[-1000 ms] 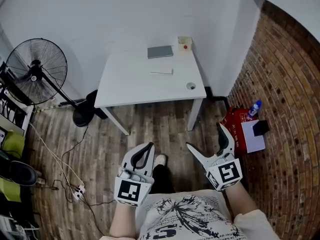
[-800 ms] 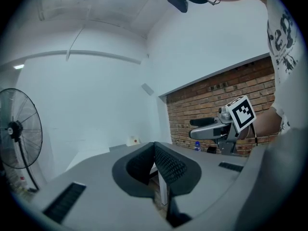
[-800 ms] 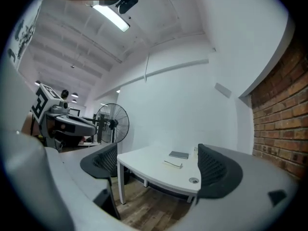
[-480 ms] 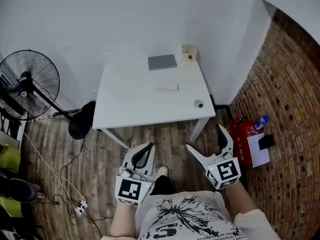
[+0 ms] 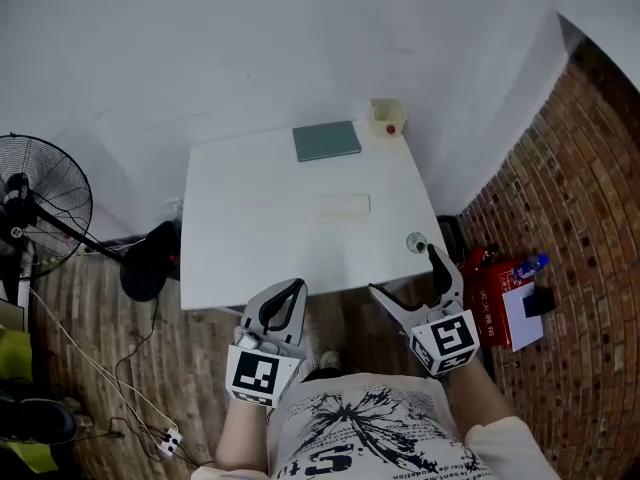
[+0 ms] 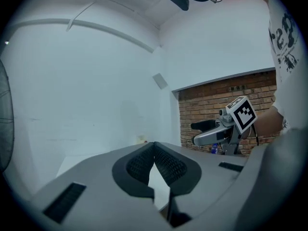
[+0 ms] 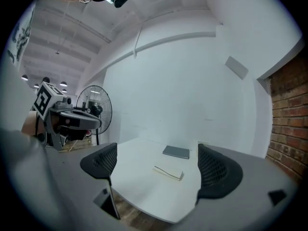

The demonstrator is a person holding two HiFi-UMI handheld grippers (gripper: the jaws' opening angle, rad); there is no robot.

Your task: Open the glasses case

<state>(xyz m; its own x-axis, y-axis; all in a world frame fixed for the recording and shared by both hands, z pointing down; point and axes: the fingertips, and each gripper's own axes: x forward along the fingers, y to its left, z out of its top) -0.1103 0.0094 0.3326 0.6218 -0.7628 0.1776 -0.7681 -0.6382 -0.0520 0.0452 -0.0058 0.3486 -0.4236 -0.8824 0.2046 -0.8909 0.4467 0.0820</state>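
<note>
The white glasses case (image 5: 344, 205) lies flat near the middle of the white worktop (image 5: 250, 238), with a flat grey pad (image 5: 327, 140) behind it. Both grippers are held level at the near edge, pointing toward it. The right gripper (image 5: 403, 269) has its jaws wide apart and empty. The left gripper (image 5: 290, 290) has its jaws closed on nothing.

Looking down from the head camera, I have my left gripper (image 5: 288, 290) low in frame with its jaws pressed together. My right gripper (image 5: 404, 270) is beside it, jaws spread apart. Both hang at the near edge of the white table (image 5: 250, 248). A slim white case (image 5: 344, 205) lies mid-table, untouched. Farther off sits a grey-green slab (image 5: 327, 140), with a small box (image 5: 387, 117) at the far right corner. A fan (image 5: 40, 208) stands at left on the wooden floor (image 5: 120, 368).
</note>
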